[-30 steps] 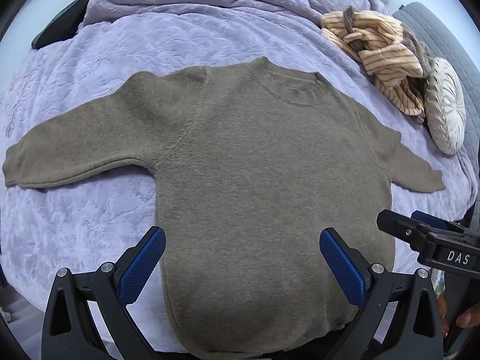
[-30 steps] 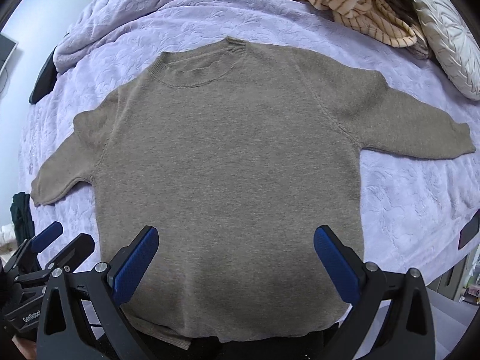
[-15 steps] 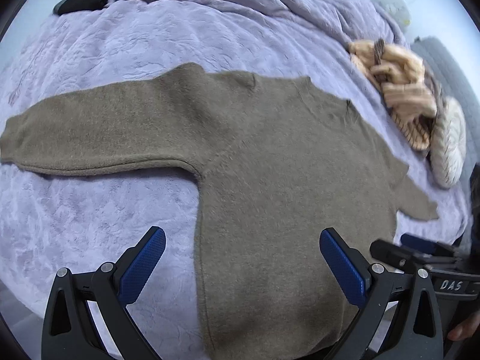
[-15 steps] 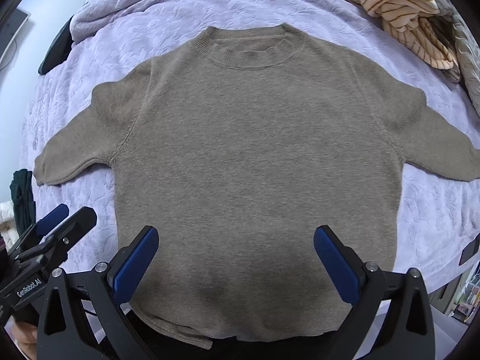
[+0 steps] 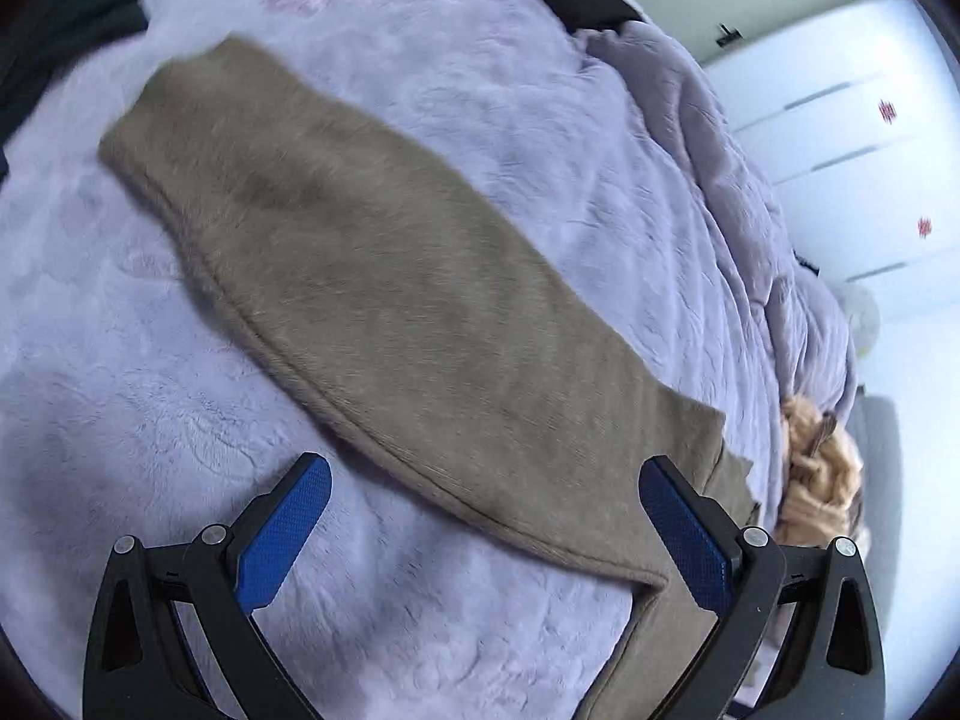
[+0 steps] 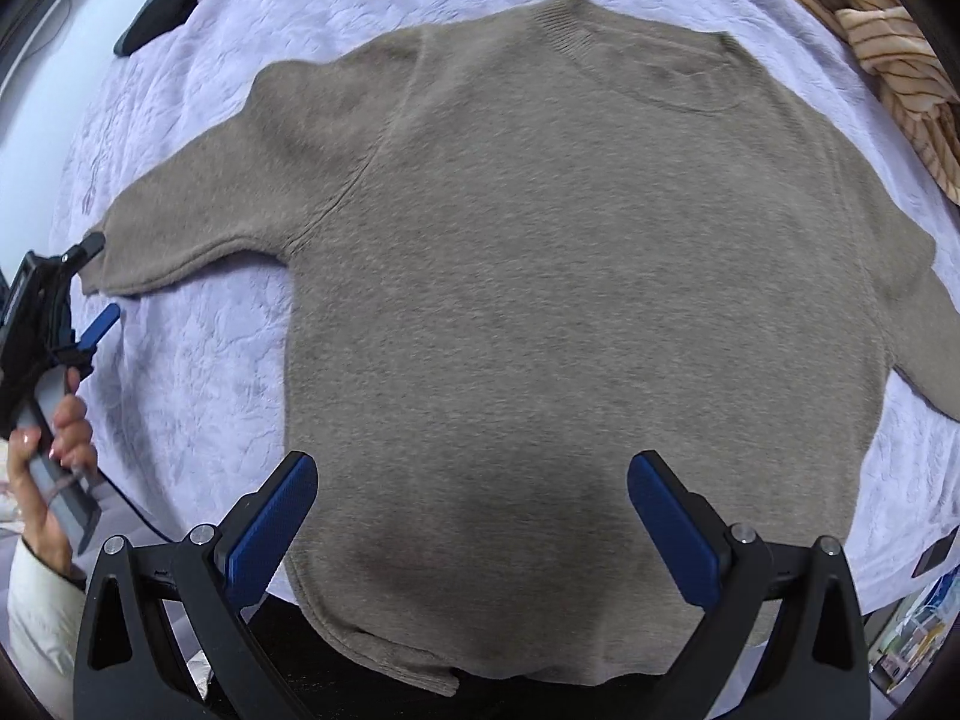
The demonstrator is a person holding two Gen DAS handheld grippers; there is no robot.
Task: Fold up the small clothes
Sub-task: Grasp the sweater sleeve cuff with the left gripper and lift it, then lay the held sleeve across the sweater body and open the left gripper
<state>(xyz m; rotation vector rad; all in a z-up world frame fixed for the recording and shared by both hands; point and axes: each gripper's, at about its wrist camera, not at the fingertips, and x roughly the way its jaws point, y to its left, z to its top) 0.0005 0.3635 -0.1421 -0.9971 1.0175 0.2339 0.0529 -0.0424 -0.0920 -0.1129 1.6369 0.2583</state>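
Note:
A brown knit sweater [image 6: 570, 276] lies flat on the lilac bedspread [image 6: 198, 360], neck away from me, both sleeves spread out. Its left sleeve [image 5: 384, 300] fills the left wrist view, cuff at the upper left. My left gripper [image 5: 486, 534] is open and empty just above the sleeve's underarm end. In the right wrist view the left gripper [image 6: 96, 282] sits at the sleeve's cuff, held by a hand. My right gripper [image 6: 474, 528] is open and empty over the sweater's lower hem.
A striped beige garment [image 6: 888, 60] lies bunched at the far right of the bed; it also shows in the left wrist view [image 5: 822, 480]. A rumpled lilac blanket [image 5: 708, 180] lies along the far side. A white wardrobe [image 5: 852, 138] stands beyond.
My left gripper has swung left from the sweater's body to its left sleeve. My right gripper has shifted slightly left over the hem. Both stay open.

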